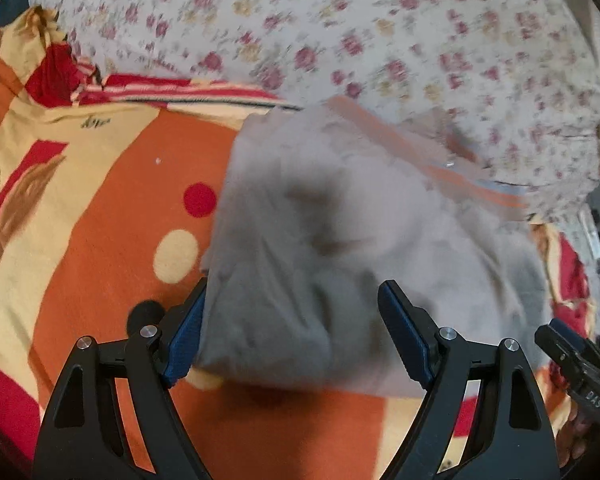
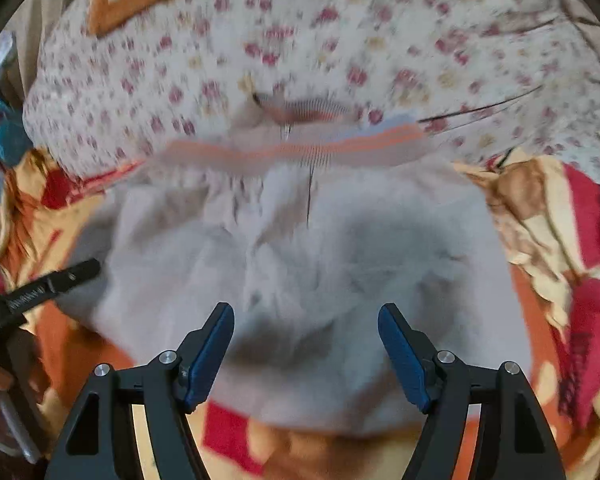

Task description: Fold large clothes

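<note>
A pale grey garment (image 1: 340, 248) with an orange-striped band (image 1: 472, 188) lies bunched on an orange, red and cream bedspread (image 1: 112, 216). My left gripper (image 1: 296, 324) is open, its blue pads either side of the garment's near left edge, which lies between the jaws. In the right wrist view the same garment (image 2: 300, 248) spreads out, with its striped band (image 2: 292, 148) and a zip at the far side. My right gripper (image 2: 306, 344) is open over the garment's near edge, holding nothing. Both views are motion-blurred.
A white floral quilt (image 1: 340, 40) is heaped behind the garment, also in the right wrist view (image 2: 340, 40). The other gripper shows at the right edge of the left view (image 1: 576, 360) and the left edge of the right view (image 2: 40, 292). The bedspread (image 2: 540, 240) is rumpled at right.
</note>
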### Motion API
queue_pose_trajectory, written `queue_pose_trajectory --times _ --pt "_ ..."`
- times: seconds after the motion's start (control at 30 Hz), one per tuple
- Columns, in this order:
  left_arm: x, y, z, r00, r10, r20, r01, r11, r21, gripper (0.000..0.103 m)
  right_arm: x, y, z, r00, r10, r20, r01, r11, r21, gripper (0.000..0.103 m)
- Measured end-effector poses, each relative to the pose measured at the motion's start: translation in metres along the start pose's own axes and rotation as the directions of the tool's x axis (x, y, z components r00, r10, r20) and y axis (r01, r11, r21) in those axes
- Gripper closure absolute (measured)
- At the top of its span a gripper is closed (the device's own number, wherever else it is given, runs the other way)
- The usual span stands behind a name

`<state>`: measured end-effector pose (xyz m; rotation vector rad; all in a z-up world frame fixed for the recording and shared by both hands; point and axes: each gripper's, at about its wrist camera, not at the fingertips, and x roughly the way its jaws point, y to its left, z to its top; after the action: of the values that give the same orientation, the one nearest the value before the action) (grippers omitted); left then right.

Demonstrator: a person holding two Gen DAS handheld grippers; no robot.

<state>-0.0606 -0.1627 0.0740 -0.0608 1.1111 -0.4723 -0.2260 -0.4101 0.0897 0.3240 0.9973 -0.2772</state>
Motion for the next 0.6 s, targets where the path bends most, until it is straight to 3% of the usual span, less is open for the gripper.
queue_pose_trajectory --times 0.13,0.27,0.33,0.43,0.6 --pt "-0.016 -0.008 -0.003 0.995 -0.097 0.027 0.097 0.995 0.008 0.02 -0.028 0.012 -0.007 1.0 -0.015 0.014 0.014 1.0 0.013 0.031" --pt "-0.015 -0.009 -0.002 0.991 -0.136 0.005 0.135 0.989 0.055 0.02 -0.048 0.027 -0.012 0.999 -0.037 0.019 0.036 0.998 0.043 0.03" --pt "-0.017 -0.001 -0.002 0.985 -0.173 0.025 0.172 0.985 0.028 0.02 -0.049 0.038 -0.007 0.999 -0.042 0.025 0.041 0.998 0.055 0.03" --pt "-0.008 0.012 0.004 0.982 -0.189 -0.01 0.189 0.981 -0.035 0.02 -0.051 0.049 0.001 0.997 -0.071 0.04 0.07 0.997 0.021 0.022" --pt "-0.009 0.028 0.005 0.984 -0.179 -0.003 0.178 0.983 -0.051 0.02 -0.025 0.056 0.014 0.997 -0.068 0.041 0.068 0.997 -0.019 0.021"
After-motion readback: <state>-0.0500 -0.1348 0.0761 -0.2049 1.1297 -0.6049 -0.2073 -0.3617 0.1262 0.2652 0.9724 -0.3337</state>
